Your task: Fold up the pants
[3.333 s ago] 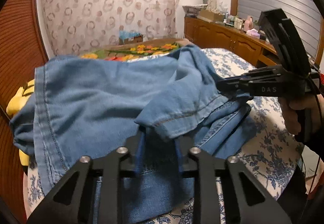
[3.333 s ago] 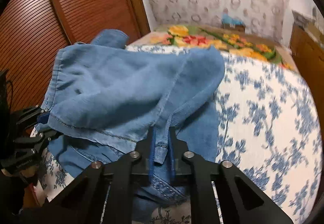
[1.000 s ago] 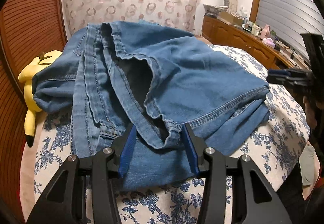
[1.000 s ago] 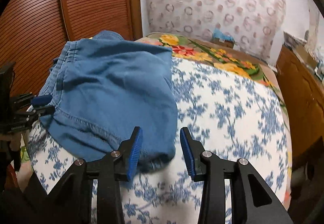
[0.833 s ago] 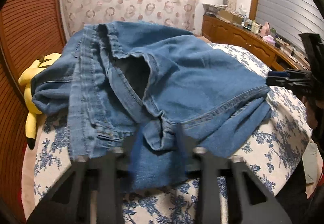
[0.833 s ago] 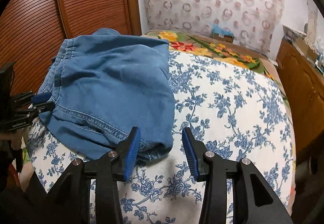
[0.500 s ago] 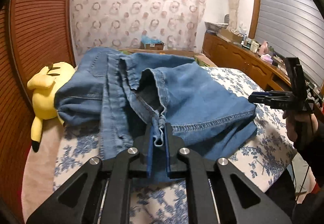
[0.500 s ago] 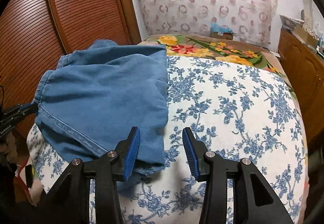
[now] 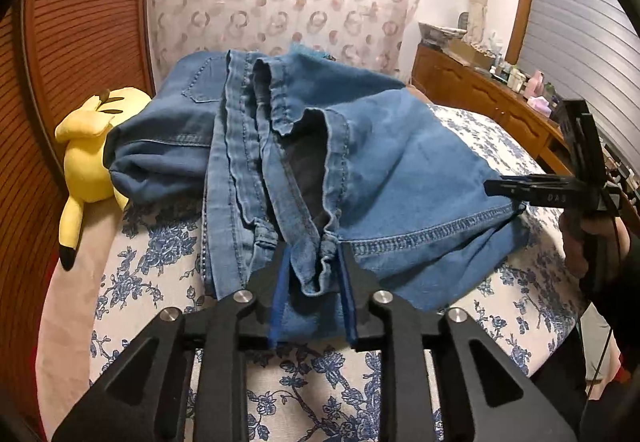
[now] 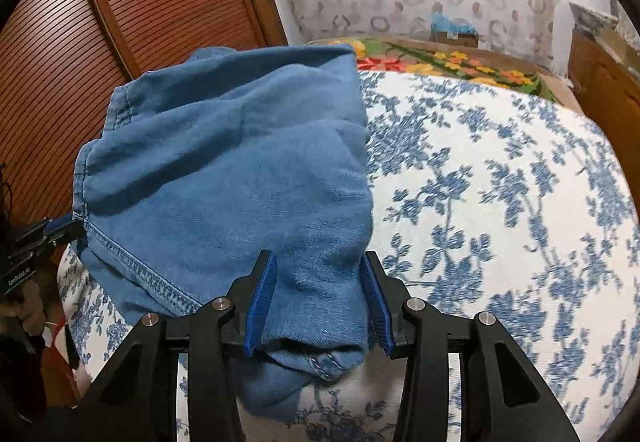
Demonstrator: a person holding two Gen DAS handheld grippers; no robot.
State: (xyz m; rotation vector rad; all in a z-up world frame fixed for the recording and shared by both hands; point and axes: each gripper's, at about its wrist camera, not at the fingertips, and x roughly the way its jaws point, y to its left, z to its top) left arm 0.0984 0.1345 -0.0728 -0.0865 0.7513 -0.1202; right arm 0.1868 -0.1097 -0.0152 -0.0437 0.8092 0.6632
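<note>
Left gripper: I am reading the jaws as parted a little, straddling a bunched waistband corner of the pants; the blue pads are flanking the fabric, and I cannot tell whether they are pinching it.

Right gripper: I am seeing the jaws spread wide on either side of the folded denim edge, pads apart from the cloth, gripping nothing.

Pants position: the pants are lying in a loose folded stack on the near left part of the bed, waistband turned up toward the left gripper, hem seam running along the near edge.

Handling: I am judging the denim as soft, limp and moderately heavy; layers are likely to slide over each other and sag when lifted. It is not fragile.

Grasp points: I am favouring the stitched hem and the waistband, where the cloth is thick and stiff enough to grip through all layers.

Edges: the stack is sitting just beside the near bed edge, and one lower layer is drooping over it in the right wrist view.

Open room: the floral sheet to the right of the pants is giving wide space; a yellow plush toy is touching the pants on the left, against the wooden slatted wall.
</note>
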